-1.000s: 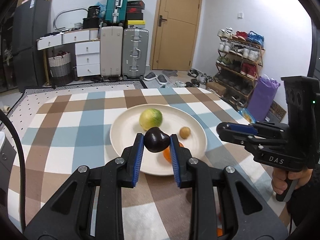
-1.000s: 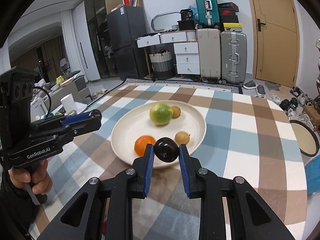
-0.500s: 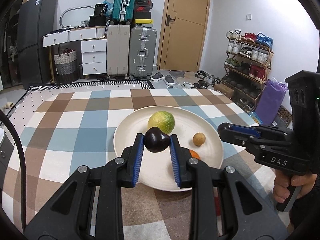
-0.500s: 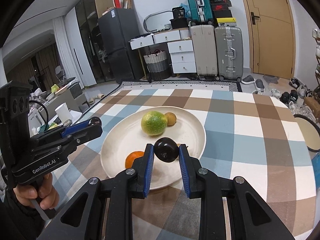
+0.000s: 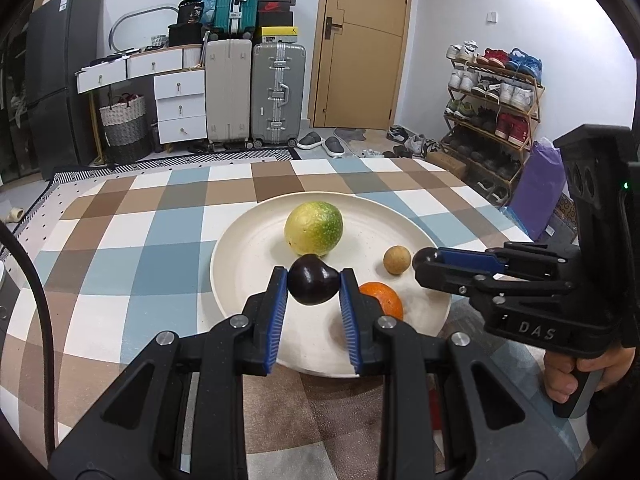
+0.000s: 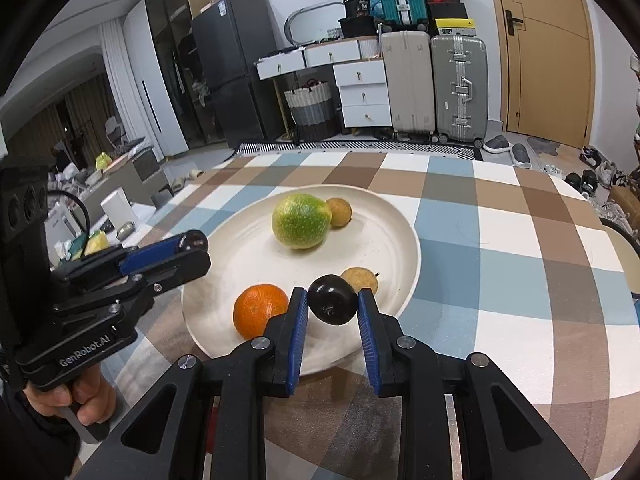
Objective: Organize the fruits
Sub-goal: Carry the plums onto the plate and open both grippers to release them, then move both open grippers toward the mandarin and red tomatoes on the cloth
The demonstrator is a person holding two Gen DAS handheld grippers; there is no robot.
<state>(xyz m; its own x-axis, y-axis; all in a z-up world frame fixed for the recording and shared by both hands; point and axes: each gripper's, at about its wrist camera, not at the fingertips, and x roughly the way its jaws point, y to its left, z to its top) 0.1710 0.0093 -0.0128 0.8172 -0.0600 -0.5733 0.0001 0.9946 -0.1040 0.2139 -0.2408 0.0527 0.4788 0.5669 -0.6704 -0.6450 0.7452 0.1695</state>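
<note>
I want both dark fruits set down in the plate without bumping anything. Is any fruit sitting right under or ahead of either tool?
Left tool holds its dark fruit above bare plate; the orange lies just right of it. The right tool's dark fruit hangs between the orange and a small brown fruit, both close.

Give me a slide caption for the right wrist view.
Right gripper holds a dark plum over the cream plate of fruit.
</note>
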